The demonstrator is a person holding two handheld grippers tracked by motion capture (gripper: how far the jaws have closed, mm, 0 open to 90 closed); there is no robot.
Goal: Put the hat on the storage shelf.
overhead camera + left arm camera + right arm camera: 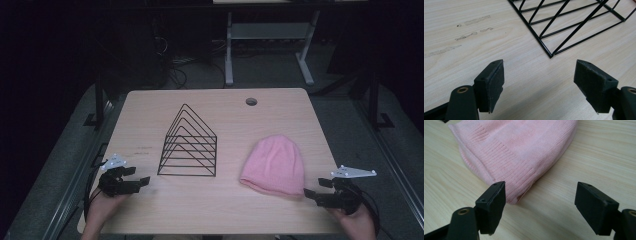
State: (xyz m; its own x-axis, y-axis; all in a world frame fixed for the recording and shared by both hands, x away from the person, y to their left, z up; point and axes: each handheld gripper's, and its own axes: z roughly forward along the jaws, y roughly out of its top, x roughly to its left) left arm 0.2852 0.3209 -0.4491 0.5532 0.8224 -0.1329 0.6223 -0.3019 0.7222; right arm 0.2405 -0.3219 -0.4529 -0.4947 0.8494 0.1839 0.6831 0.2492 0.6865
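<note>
A pink knitted beanie (pixel 274 165) lies flat on the right half of the wooden table (pixel 215 210). A black wire file rack (pixel 189 145) stands left of centre. My left gripper (pixel 140 176) rests at the table's front left, open, pointing toward the rack's near corner (pixel 550 55) with bare wood between its jaws. My right gripper (pixel 314 188) sits at the front right, open, just short of the beanie's brim corner (pixel 511 197); nothing is between its pads. The left gripper (pixel 539 82) and the right gripper (pixel 540 203) each show wide-set jaws in their own views.
A round cable hole (pixel 251 102) sits near the table's far edge. Faint scuff marks (pixel 466 30) streak the wood left of the rack. Beyond the table stand a white desk frame (pixel 270 40) and dark floor with cables.
</note>
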